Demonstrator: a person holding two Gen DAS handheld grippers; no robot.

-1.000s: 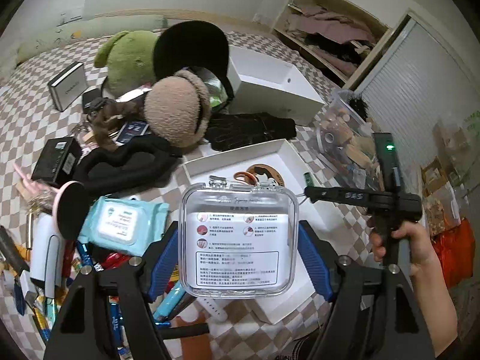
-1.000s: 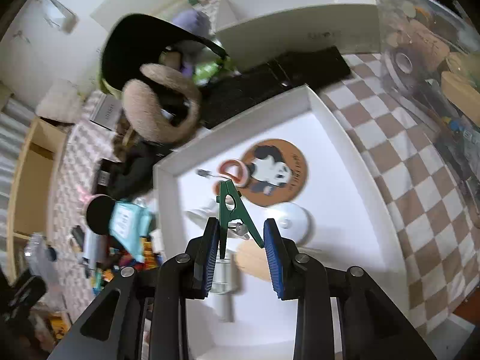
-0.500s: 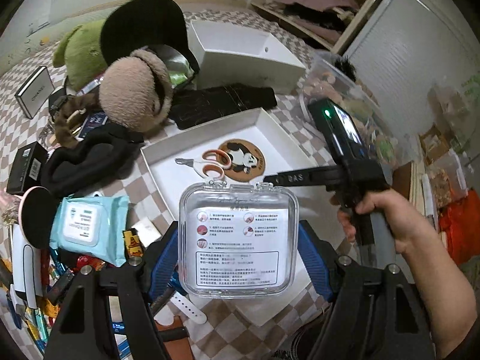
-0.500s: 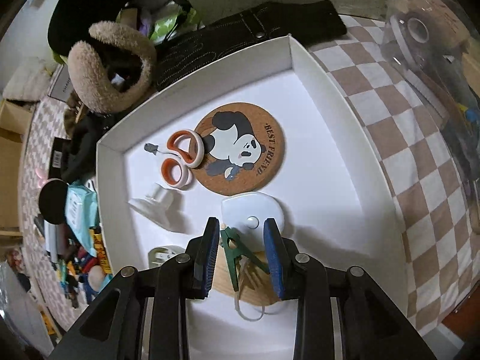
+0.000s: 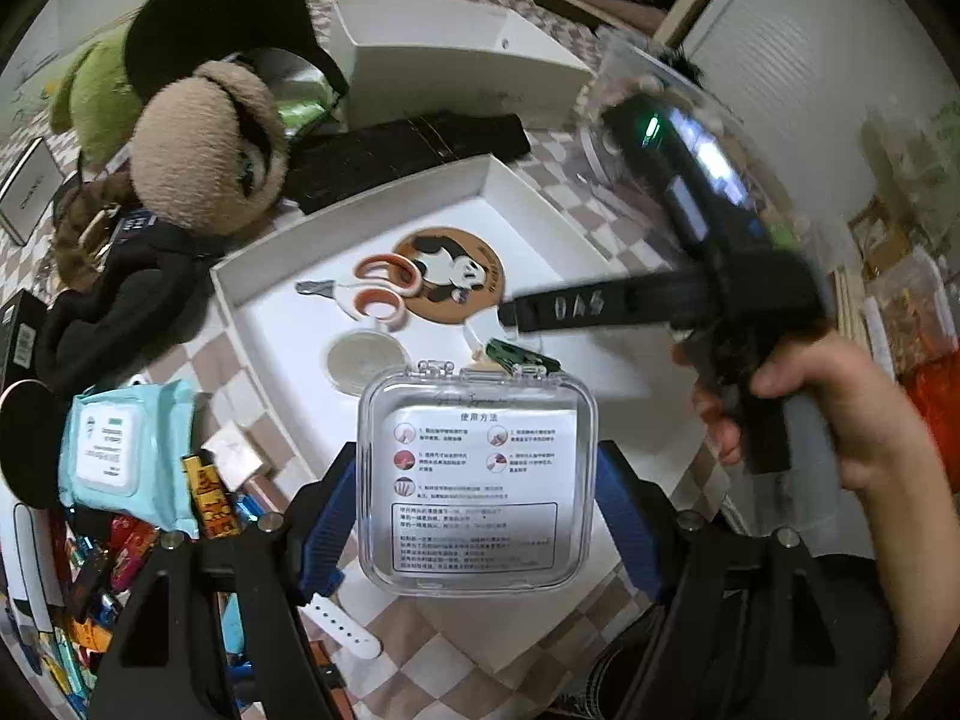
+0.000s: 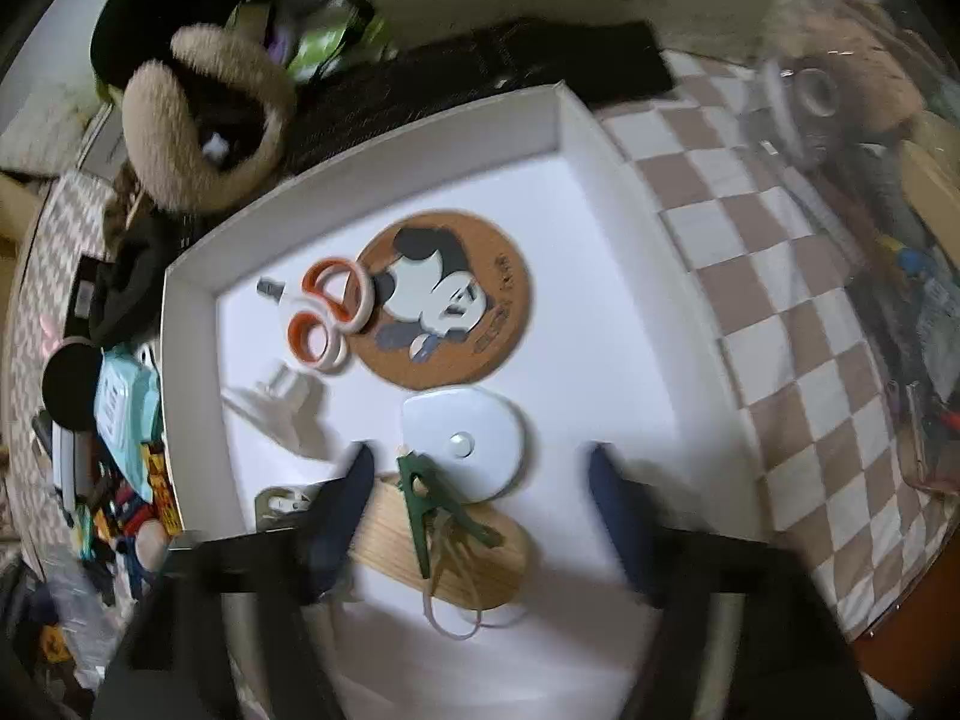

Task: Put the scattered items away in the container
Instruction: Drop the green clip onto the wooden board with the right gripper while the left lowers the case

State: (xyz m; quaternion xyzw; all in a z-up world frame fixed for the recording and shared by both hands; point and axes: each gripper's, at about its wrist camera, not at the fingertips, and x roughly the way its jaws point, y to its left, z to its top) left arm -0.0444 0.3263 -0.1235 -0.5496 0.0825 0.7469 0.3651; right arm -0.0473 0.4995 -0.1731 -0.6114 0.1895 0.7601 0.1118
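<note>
Item one, as we log it: a clear plastic case [image 5: 477, 480] with a printed instruction label, pinched at its sides between the blue jaws of the left gripper [image 5: 477, 504] and held over the near edge of the white tray [image 5: 360, 216]. In the tray we count a green clothespin [image 6: 435, 504] lying on a wooden piece [image 6: 480, 558], a white disc [image 6: 465, 441] touching it, a panda coaster [image 6: 441, 297], orange-handled scissors [image 6: 327, 315] overlapping the coaster's edge, and a small clear stand [image 6: 279, 405]. The right gripper [image 6: 480, 480] hangs above the clothespin with its jaws spread wide and nothing between them. Outside the tray, on the checkered cloth [image 6: 750, 276], we note a teal wipes pack [image 5: 126, 453], tan earmuffs [image 5: 210, 144], a black cap [image 5: 222, 18], dark gloves [image 5: 408, 150] and a white box [image 5: 456, 60].
</note>
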